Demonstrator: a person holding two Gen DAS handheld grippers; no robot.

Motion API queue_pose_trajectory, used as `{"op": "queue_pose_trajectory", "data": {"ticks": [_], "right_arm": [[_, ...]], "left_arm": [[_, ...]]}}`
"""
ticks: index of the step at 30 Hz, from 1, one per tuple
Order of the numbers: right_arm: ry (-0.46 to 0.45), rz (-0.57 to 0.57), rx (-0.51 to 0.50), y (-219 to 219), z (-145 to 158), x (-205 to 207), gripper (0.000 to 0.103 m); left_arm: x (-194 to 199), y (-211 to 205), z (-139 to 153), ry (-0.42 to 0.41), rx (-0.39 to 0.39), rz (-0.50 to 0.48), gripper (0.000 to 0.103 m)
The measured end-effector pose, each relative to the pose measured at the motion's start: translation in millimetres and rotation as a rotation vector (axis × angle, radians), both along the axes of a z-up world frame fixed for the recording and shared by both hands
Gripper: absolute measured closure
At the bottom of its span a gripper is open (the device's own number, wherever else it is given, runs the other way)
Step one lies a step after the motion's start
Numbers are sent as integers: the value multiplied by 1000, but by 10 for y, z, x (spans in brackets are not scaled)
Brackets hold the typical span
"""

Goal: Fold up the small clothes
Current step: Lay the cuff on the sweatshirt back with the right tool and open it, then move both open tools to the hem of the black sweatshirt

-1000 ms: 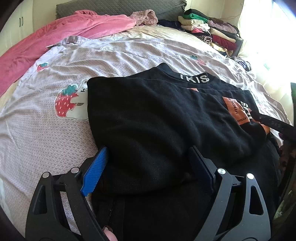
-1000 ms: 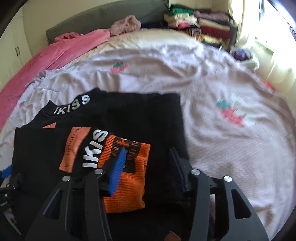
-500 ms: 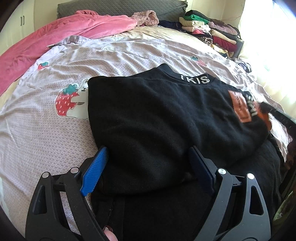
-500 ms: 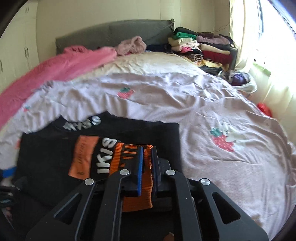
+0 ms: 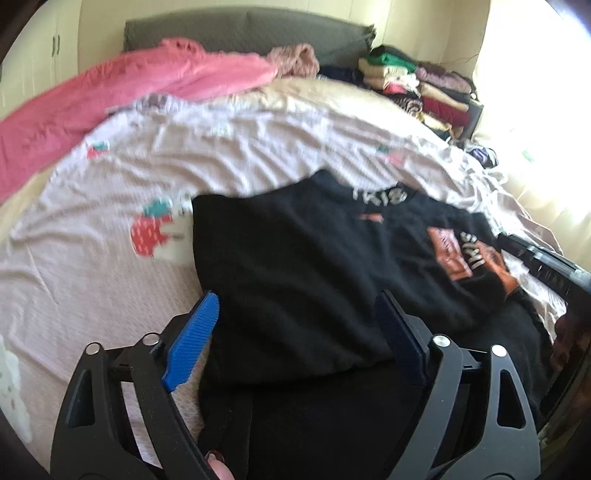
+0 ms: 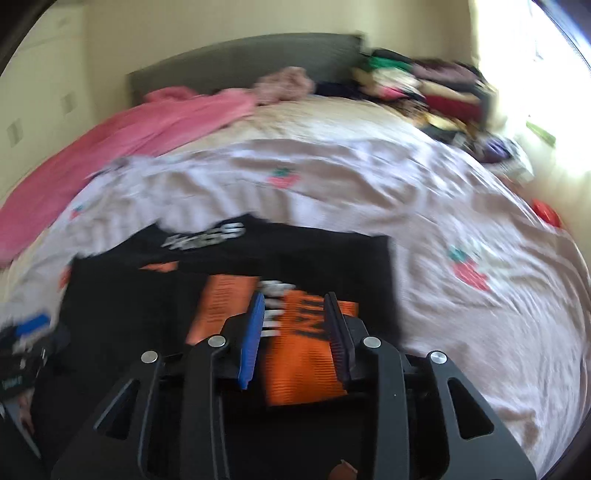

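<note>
A black sweater [image 5: 295, 266] with white lettering on the collar lies partly folded on the bed. Its sleeve with an orange cuff [image 6: 306, 365] lies folded over the body. My left gripper [image 5: 295, 328] is open, its blue pads either side of the folded lower left edge, just above the cloth. My right gripper [image 6: 295, 332] is open a little, over the orange cuff, holding nothing. The right gripper also shows at the right edge of the left wrist view [image 5: 543, 258]. The sweater shows in the right wrist view too [image 6: 147, 295].
The bed has a pale lilac sheet with strawberry prints [image 5: 110, 258]. A pink blanket [image 5: 110, 92] lies along the far left. Stacked folded clothes [image 5: 417, 88] sit at the far right by the grey headboard [image 5: 240, 29]. A bright window is on the right.
My right gripper shut on the orange cuff half a second ago and has now opened off it. Both cameras have tilted up and back a little. The left gripper stays open.
</note>
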State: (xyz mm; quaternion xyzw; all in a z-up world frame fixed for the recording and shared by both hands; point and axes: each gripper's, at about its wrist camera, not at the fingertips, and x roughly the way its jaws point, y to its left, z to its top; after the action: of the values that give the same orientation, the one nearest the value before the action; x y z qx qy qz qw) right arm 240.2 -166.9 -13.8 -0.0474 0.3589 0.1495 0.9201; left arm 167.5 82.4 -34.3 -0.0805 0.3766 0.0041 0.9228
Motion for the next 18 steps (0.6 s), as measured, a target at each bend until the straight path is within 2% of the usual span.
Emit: {"op": "queue_pose_trajectory", "data": {"ticks": [3, 6, 9, 11, 14, 18], "right_arm": [[27, 93, -3, 215, -30, -71, 71], [53, 142, -41, 374, -125, -117, 71], [86, 157, -77, 455, -238, -115, 71], [147, 116, -155, 463, -402, -52, 71], [190, 102, -110, 399, -492, 6, 71], [184, 107, -116, 405, -470, -14, 70]], "left_arm": [[15, 10, 3, -7, -21, -2, 49], [89, 3, -129, 44, -18, -6, 49], [196, 48, -379, 143, -45, -3, 49], [191, 58, -404, 143, -54, -3, 49], [176, 40, -385, 138, -45, -8, 49], [163, 43, -386, 138, -54, -8, 49]]}}
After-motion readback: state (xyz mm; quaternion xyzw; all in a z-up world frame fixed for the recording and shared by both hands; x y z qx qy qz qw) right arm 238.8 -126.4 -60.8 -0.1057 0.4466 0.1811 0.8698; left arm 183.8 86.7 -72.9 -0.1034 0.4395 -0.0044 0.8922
